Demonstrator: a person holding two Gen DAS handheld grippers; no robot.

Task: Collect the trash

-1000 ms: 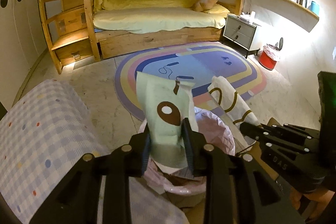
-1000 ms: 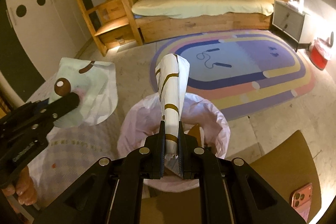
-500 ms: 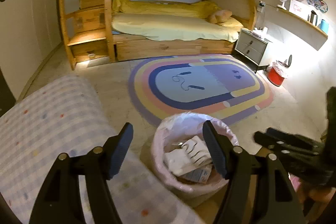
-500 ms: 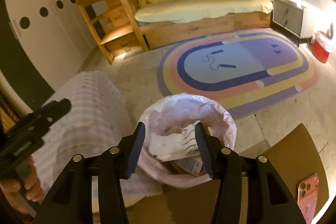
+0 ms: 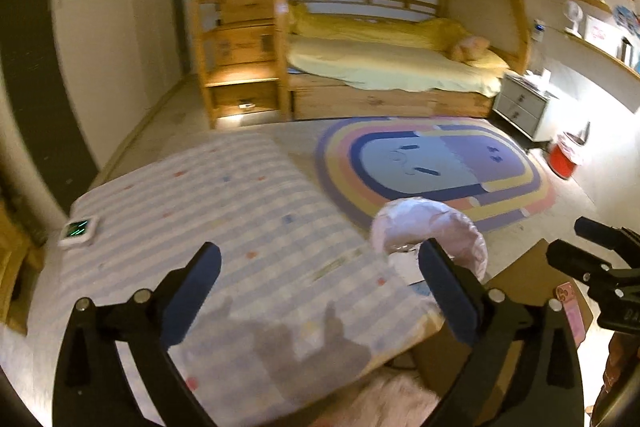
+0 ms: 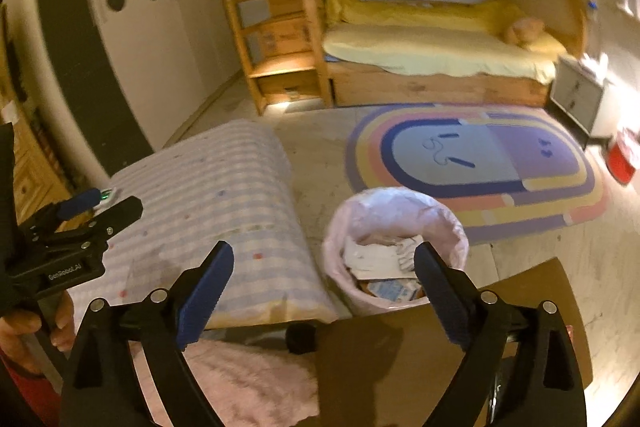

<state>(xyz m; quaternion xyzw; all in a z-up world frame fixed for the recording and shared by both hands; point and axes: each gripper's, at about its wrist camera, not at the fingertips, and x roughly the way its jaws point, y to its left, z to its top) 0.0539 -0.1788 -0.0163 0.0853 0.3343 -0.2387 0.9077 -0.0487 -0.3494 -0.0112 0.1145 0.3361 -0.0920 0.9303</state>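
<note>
Your left tongs (image 5: pixel 318 261) are spread wide with nothing between the blue pads; their jaws have just been opening. They hang above the checked, dotted cloth of the padded bench (image 5: pixel 224 227) that fills the near-left of that view. Your right tongs (image 6: pixel 324 265) are likewise released and bare, the jaws having just been opening too, and they sit above the near edge of a brown cardboard sheet (image 6: pixel 400 347), with a fluffy pink cover (image 6: pixel 248 383) below them at the very bottom of the frame.

Just beyond the right tongs stands the trash bin (image 6: pixel 394 247), lined with a pale pink bag, on the floor between the bench and the cardboard. The trash (image 6: pixel 380 259) lies inside it: crumpled white wrappers on top and a blue-and-white printed packet underneath. In the left wrist view the same bin shows just past the right-hand finger, its inside mostly hidden.

A pink phone (image 5: pixel 570 311) rests on the cardboard at the right. A small white device with a green display (image 5: pixel 78 229) sits on the bench's far left corner.

Further out lies an oval striped rug (image 6: pixel 480 163), then a wooden bunk bed (image 6: pixel 440 59) with yellow bedding, a grey nightstand (image 5: pixel 520 107), and a red bin (image 5: pixel 564 159) by the wall.
</note>
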